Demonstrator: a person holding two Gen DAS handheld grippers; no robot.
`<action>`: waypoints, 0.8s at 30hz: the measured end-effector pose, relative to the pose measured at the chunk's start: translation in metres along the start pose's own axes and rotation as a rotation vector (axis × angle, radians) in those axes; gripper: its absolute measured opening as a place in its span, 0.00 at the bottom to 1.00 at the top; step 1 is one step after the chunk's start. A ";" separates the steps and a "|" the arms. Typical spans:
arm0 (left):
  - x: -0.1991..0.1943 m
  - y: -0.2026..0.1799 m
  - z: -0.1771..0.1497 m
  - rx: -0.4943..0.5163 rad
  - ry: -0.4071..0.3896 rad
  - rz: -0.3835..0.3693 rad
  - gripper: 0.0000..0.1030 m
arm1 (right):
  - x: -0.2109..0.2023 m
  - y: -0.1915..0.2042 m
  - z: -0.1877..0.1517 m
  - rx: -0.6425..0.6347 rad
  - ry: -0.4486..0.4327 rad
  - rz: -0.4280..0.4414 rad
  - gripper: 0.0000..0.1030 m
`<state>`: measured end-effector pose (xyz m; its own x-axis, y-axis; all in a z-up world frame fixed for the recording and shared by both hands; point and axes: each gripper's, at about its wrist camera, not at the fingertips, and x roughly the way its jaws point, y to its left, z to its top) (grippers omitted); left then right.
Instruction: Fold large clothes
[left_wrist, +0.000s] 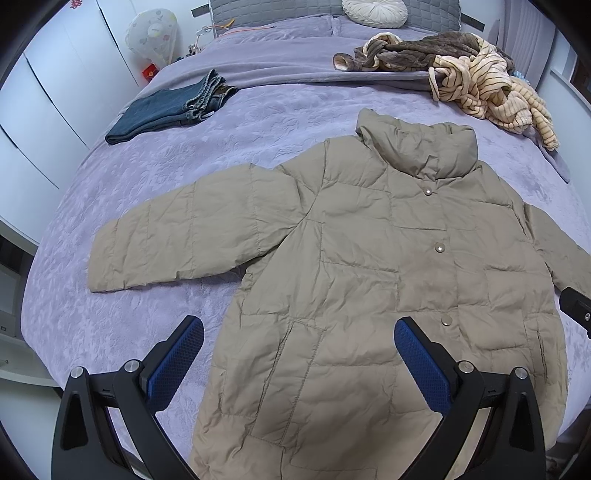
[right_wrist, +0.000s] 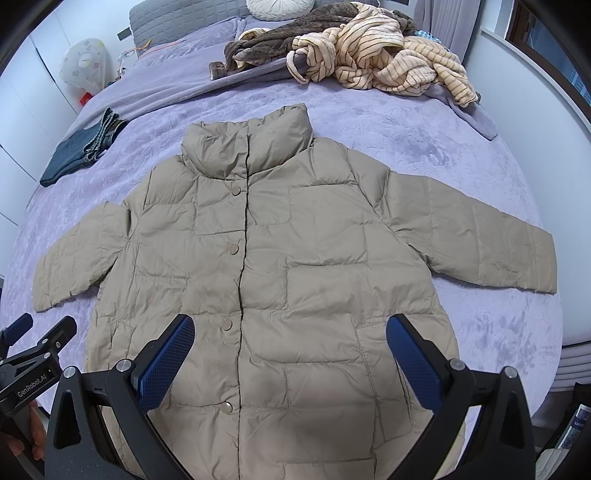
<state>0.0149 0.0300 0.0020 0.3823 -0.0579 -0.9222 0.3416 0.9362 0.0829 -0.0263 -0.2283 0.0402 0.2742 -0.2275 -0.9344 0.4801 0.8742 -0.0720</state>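
Note:
A tan quilted puffer jacket (left_wrist: 369, 266) lies flat and face up on the purple bedspread (left_wrist: 129, 321), snaps closed, collar toward the headboard, both sleeves spread out. It also fills the right wrist view (right_wrist: 266, 266). My left gripper (left_wrist: 299, 332) is open and empty above the jacket's lower left part. My right gripper (right_wrist: 290, 328) is open and empty above the jacket's lower front. The left gripper also shows at the lower left of the right wrist view (right_wrist: 40, 328). Part of the right gripper shows at the right edge of the left wrist view (left_wrist: 576, 306).
Folded blue jeans (left_wrist: 166, 109) lie at the bed's far left. A heap of striped cream and brown fleece clothes (left_wrist: 461, 70) sits at the far right. Pillows (left_wrist: 373, 13) line the headboard. White wardrobes (left_wrist: 48, 110) and a covered fan (left_wrist: 151, 35) stand to the left.

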 end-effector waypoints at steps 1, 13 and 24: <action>0.000 -0.001 0.000 -0.001 0.000 0.001 1.00 | 0.000 0.000 0.000 -0.001 0.000 0.000 1.00; 0.002 0.002 -0.002 -0.005 0.001 0.005 1.00 | 0.000 0.000 -0.001 -0.001 -0.001 -0.001 1.00; 0.002 0.002 -0.002 -0.004 0.002 0.004 1.00 | 0.001 0.001 0.000 -0.001 -0.001 0.000 1.00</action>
<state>0.0147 0.0320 0.0000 0.3817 -0.0531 -0.9227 0.3362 0.9380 0.0851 -0.0259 -0.2275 0.0396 0.2747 -0.2279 -0.9341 0.4796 0.8745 -0.0723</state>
